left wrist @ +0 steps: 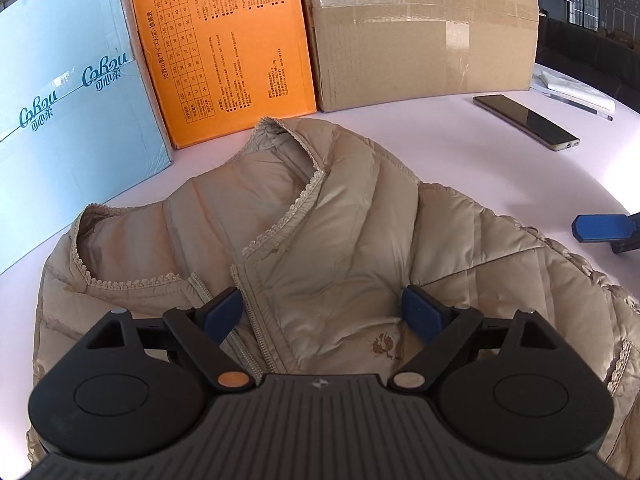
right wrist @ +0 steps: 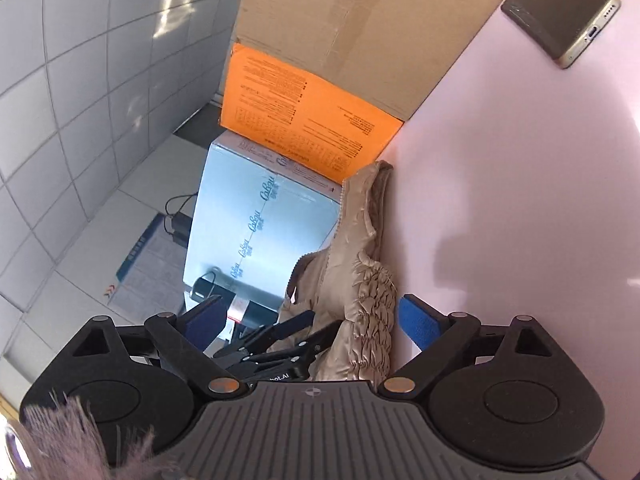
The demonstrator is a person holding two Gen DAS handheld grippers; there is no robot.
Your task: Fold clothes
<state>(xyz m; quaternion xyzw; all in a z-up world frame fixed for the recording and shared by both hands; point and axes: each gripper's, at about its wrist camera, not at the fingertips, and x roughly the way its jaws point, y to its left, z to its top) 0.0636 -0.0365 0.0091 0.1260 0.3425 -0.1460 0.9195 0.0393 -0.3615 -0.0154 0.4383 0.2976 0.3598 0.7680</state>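
Observation:
A beige quilted vest with lace trim and a zipper (left wrist: 320, 240) lies flat on the white table (left wrist: 500, 168). My left gripper (left wrist: 322, 312) is open just above its chest, fingers on either side of the zipper area, holding nothing. My right gripper (right wrist: 312, 320) is open, turned on its side at the vest's ruffled edge (right wrist: 368, 300); the fabric lies between its fingers, ungripped. One blue right fingertip (left wrist: 600, 228) shows at the right edge of the left wrist view. The left gripper (right wrist: 276, 348) shows in the right wrist view.
A light blue box (left wrist: 68, 120), an orange box (left wrist: 224, 48) and a brown cardboard box (left wrist: 420, 28) stand along the table's far side. A phone (left wrist: 524, 120) and a pen by a notepad (left wrist: 576, 92) lie at the far right.

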